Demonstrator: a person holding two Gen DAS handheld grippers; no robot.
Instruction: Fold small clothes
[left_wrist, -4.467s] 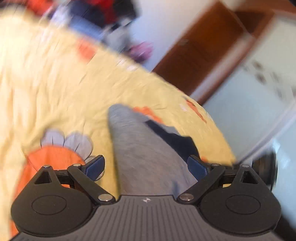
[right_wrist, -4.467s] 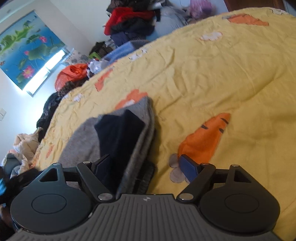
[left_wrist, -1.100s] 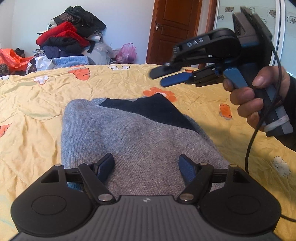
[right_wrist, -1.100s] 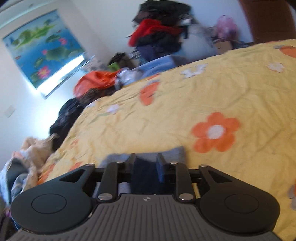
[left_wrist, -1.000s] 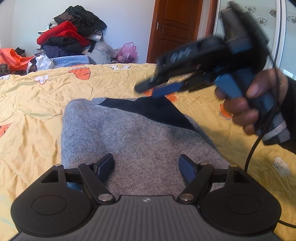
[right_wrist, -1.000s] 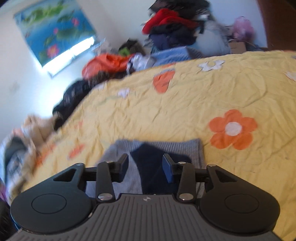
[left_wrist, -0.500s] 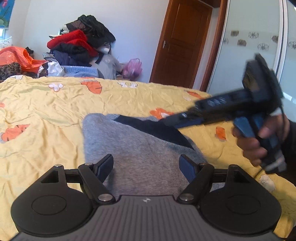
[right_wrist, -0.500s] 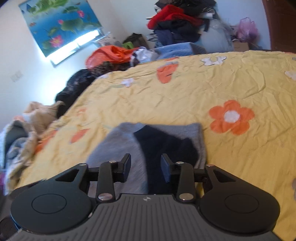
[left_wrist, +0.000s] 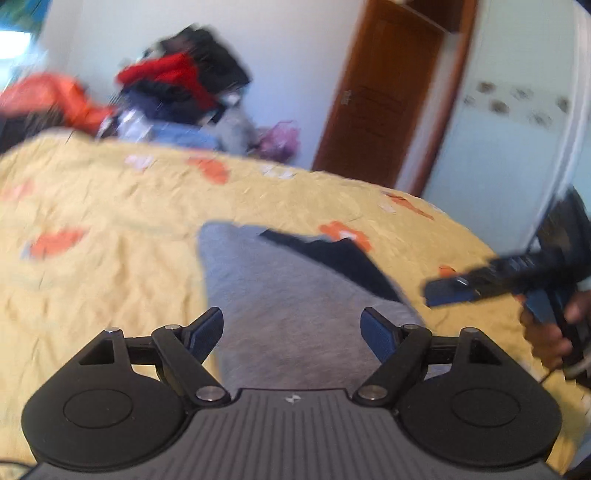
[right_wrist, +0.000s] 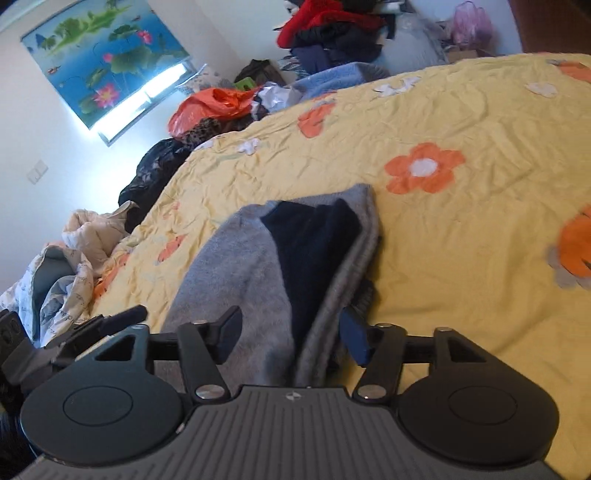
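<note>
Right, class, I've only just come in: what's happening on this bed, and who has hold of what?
A person is folding a grey jumper with a dark blue panel on a yellow flowered bedspread, using a handheld gripper in each hand. The jumper lies folded on the bedspread. The left gripper is open above its near end, gripping nothing. The right gripper has just been opening; its jaws straddle the jumper's folded edge without pressing it. So neither gripper holds the jumper now.

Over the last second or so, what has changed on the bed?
The right tongs, pinched on the navy patch of the grey sweater a second ago, have let go, just been opening, and pulled back toward its near edge. The left tongs stay open, empty. The sweater stays folded on the yellow quilt.
</note>
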